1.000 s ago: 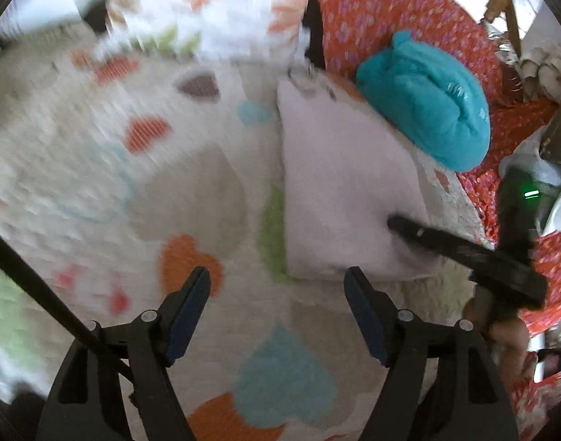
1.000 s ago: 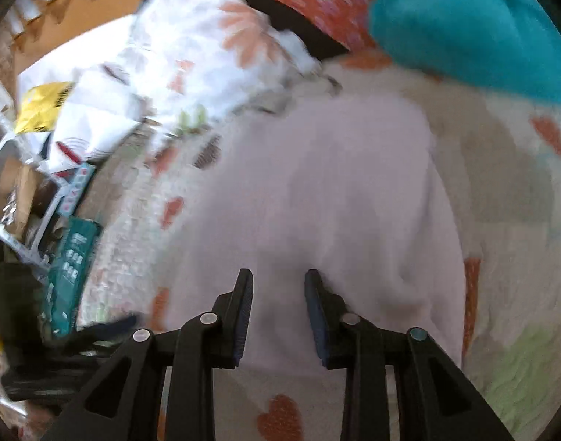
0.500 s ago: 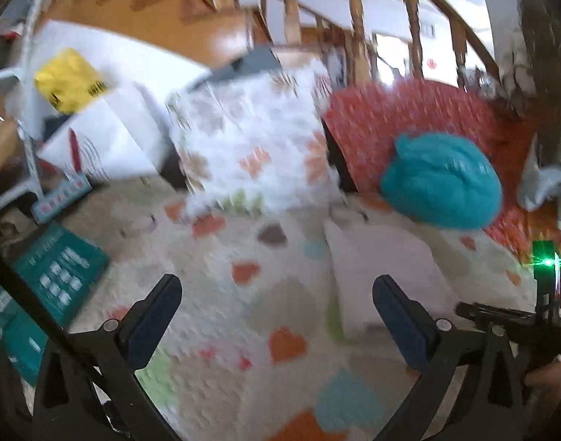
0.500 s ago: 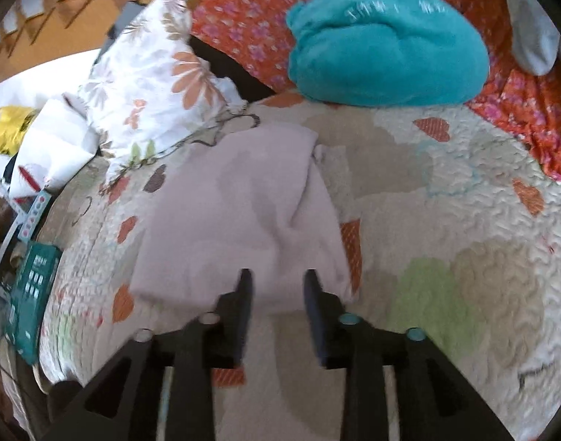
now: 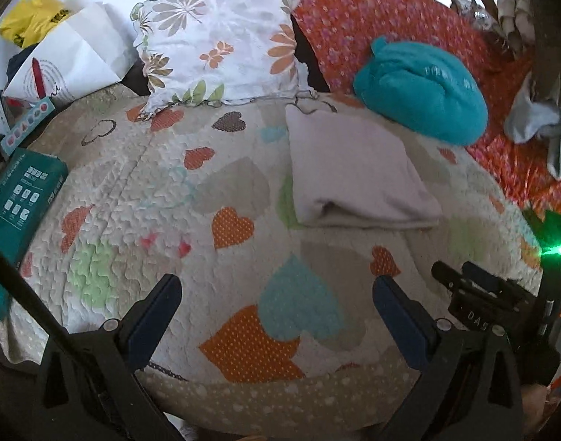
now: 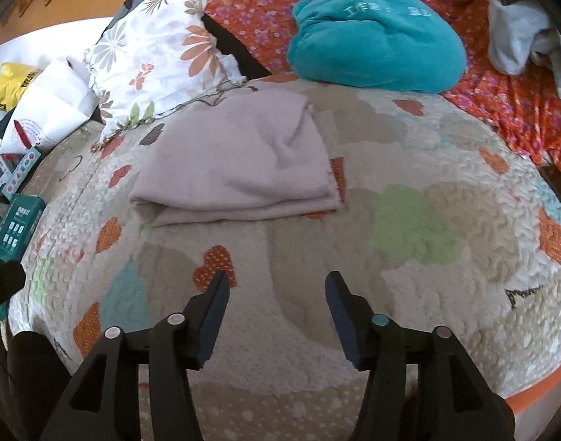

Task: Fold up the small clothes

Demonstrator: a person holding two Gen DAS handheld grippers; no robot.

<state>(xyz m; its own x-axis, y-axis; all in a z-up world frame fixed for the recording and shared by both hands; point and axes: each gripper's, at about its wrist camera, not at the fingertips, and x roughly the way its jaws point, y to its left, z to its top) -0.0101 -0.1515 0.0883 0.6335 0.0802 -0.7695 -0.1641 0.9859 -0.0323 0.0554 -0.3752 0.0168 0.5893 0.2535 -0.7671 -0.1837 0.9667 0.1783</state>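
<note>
A pale pink-grey garment (image 5: 354,172) lies folded flat on the heart-patterned quilt (image 5: 170,198), near the far side; it also shows in the right wrist view (image 6: 240,161). My left gripper (image 5: 277,294) is open and empty, held above the quilt well short of the garment. My right gripper (image 6: 277,294) is open and empty, also back from the garment's near edge. The right gripper's body shows at the lower right of the left wrist view (image 5: 493,301).
A teal bundle (image 5: 424,99) sits behind the garment on an orange floral cover (image 5: 372,25). A floral pillow (image 5: 221,40) leans at the back. A green box (image 5: 19,194), white bag (image 5: 74,58) and yellow bag (image 5: 30,22) lie left. Grey cloth (image 6: 515,33) lies far right.
Both grippers have drawn back from the garment and risen. The right gripper, nearly closed over the garment before, has opened wide. The left gripper opened wider too.
</note>
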